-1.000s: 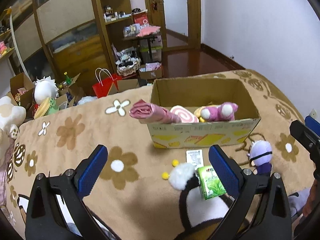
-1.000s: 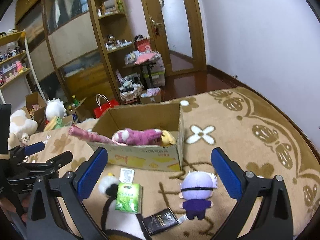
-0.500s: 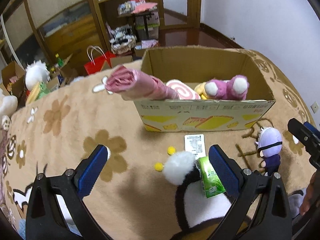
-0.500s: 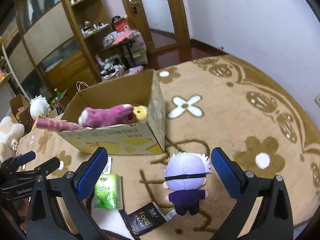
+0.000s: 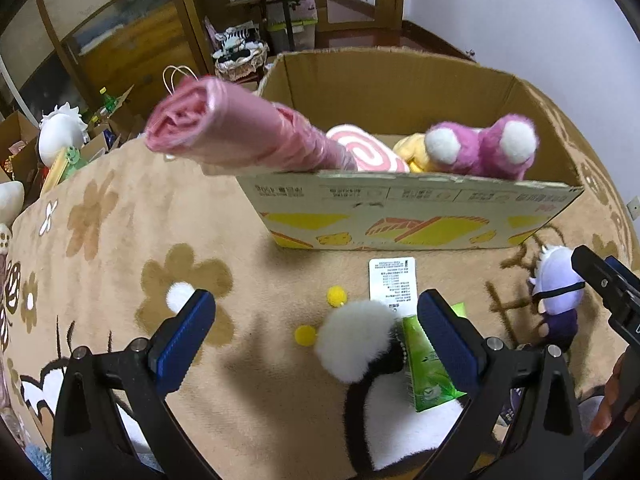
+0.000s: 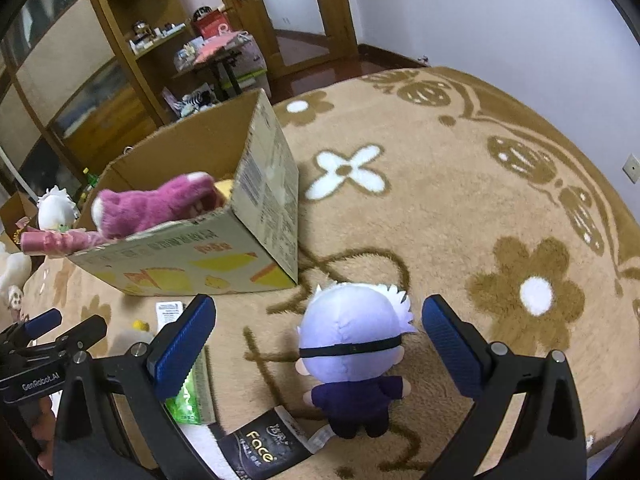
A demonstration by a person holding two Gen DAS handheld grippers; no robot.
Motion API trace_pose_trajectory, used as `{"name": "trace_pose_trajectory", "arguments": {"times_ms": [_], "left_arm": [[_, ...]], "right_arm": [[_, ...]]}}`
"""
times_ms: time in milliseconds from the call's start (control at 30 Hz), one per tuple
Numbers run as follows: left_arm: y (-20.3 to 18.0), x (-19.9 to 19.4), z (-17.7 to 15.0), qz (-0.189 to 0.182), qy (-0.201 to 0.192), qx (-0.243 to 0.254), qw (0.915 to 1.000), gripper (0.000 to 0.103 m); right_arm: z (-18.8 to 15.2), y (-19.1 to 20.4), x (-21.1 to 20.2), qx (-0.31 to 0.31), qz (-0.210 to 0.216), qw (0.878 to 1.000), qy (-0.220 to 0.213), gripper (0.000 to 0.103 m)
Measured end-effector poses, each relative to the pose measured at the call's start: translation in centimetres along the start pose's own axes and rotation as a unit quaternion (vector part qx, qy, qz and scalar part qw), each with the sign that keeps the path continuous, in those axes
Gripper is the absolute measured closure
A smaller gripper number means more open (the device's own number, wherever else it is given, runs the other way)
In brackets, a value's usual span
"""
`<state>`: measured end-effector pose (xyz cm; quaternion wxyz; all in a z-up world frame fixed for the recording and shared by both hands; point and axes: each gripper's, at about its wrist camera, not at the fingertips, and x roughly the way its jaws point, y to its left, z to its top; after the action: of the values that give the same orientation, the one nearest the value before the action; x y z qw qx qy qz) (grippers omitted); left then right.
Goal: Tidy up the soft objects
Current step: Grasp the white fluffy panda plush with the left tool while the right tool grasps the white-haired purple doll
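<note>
A cardboard box (image 5: 400, 208) (image 6: 224, 252) stands on the flowered blanket, holding a pink roll (image 5: 240, 136), a swirl cushion (image 5: 368, 152) and a magenta plush (image 5: 480, 148) (image 6: 156, 204). A lavender-haired doll (image 6: 352, 356) (image 5: 556, 296) lies between the pads of my open right gripper (image 6: 316, 344). A black-and-white plush (image 5: 360, 344) lies between the pads of my open left gripper (image 5: 316, 332), beside a green tissue pack (image 5: 428, 364) (image 6: 192, 392). Both grippers are empty.
A white paper slip (image 5: 392, 280), two yellow pompoms (image 5: 336, 294) and a black "Face" packet (image 6: 260, 444) lie in front of the box. Past the blanket's far edge stand shelves (image 6: 132, 40), boxes and a white plush (image 5: 60, 132).
Both grippers have moved forward and down. The left one now straddles the black-and-white plush, the right one now straddles the lavender-haired doll. Both stay open.
</note>
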<state>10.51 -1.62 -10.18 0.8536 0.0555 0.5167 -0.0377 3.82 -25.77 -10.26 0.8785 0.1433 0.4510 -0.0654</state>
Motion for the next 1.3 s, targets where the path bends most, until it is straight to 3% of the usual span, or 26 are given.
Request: {"name": "trace_pose_trajectory", "arguments": {"times_ms": [467, 633, 733, 967, 1300], "left_arm": [[0.2, 3.1, -0.7, 0.008, 0.047, 0.003, 0.9989, 0.003], [0.0, 3.8, -1.0, 0.012, 0.060, 0.008, 0.9981, 0.003], [-0.1, 4.3, -1.2, 0.012, 0.070, 0.007, 0.9975, 0.003], [0.5, 5.0, -1.3, 0.009, 0.078, -0.004, 0.9969, 0.003], [0.0, 5.5, -2.0, 0.001, 0.096, -0.002, 0.9954, 0.007]], "right_arm": [[-1.0, -1.0, 3.1, 0.014, -0.015, 0.998, 0.060, 0.003], [-1.2, -1.1, 3.7, 0.012, -0.014, 0.997, 0.074, 0.009], [-1.4, -1.0, 4.0, 0.008, -0.014, 0.996, 0.085, 0.019], [-1.7, -1.2, 4.7, 0.001, -0.033, 0.994, 0.104, 0.031], [-1.8, -1.3, 4.9, -0.006, -0.040, 0.993, 0.107, 0.032]]}}
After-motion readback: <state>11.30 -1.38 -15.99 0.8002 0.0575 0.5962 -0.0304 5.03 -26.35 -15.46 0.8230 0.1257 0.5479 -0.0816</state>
